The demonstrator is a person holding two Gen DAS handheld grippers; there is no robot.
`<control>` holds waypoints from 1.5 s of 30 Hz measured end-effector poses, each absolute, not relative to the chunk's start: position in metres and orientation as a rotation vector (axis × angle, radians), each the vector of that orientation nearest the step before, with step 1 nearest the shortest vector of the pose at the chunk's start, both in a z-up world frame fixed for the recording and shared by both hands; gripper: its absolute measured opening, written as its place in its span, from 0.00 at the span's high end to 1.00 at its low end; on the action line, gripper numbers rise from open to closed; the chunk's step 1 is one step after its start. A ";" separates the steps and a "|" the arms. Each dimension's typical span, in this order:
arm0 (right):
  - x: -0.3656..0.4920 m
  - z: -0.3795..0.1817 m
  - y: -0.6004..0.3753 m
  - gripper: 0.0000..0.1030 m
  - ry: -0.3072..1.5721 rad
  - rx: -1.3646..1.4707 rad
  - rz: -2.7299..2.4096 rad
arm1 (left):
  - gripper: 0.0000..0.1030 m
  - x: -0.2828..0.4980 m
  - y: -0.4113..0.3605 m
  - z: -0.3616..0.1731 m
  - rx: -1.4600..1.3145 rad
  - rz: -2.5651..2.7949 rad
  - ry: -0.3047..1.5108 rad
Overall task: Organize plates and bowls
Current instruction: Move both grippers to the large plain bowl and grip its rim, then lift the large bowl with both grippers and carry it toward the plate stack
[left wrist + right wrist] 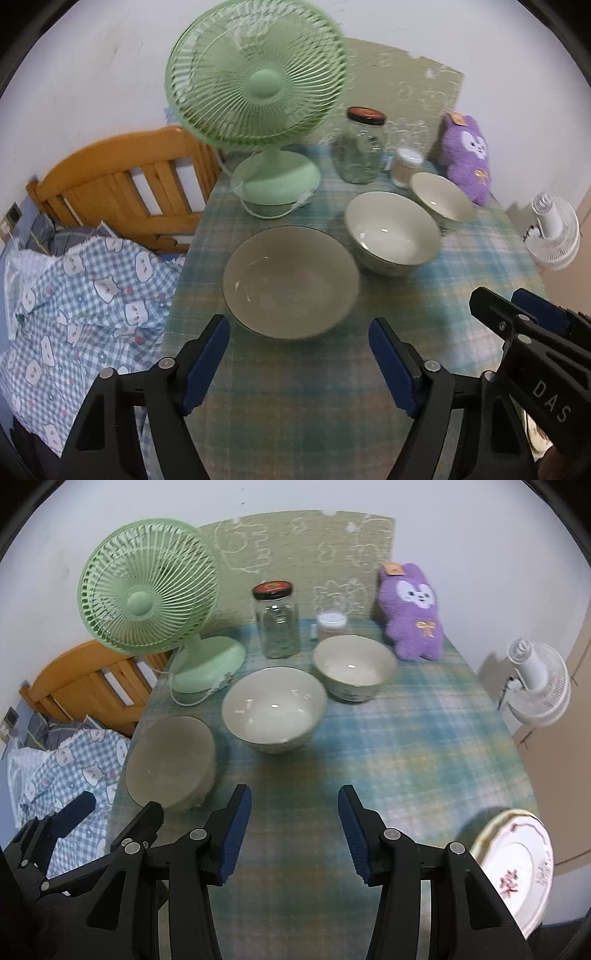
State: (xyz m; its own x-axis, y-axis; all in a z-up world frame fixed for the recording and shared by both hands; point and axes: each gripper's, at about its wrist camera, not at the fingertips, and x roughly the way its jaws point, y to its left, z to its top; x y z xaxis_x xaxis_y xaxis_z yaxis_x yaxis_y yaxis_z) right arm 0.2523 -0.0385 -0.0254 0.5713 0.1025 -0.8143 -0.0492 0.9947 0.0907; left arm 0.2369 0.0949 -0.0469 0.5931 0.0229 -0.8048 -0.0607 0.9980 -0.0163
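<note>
Three bowls sit in a diagonal row on the plaid table (424, 738): near bowl (291, 282), middle bowl (274, 713), far bowl (354, 666). Plates (515, 871) are stacked at the right edge. Left gripper (299, 365) and right gripper (295, 834) both hover, fingers apart, holding nothing.

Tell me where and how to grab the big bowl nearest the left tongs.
Grip the near rim of the nearest bowl, coming down from above with one pad inside and one outside. It sits upright and looks too wide for the open left tongs to span.
</note>
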 end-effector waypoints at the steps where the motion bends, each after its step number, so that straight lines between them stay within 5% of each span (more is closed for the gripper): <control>1: 0.257 -0.027 -0.034 0.49 0.958 0.058 0.090 | 0.26 0.241 0.099 -0.049 -0.048 0.055 0.935; 18: 0.325 -0.081 0.033 0.50 1.043 0.055 0.125 | 0.44 0.303 0.149 -0.101 -0.017 0.103 0.970; 30: 0.340 -0.106 0.058 0.74 1.102 0.046 0.139 | 0.71 0.318 0.152 -0.125 -0.025 0.052 1.052; 45: 0.318 -0.093 0.050 0.74 1.091 0.035 0.122 | 0.71 0.301 0.144 -0.115 -0.042 0.046 1.054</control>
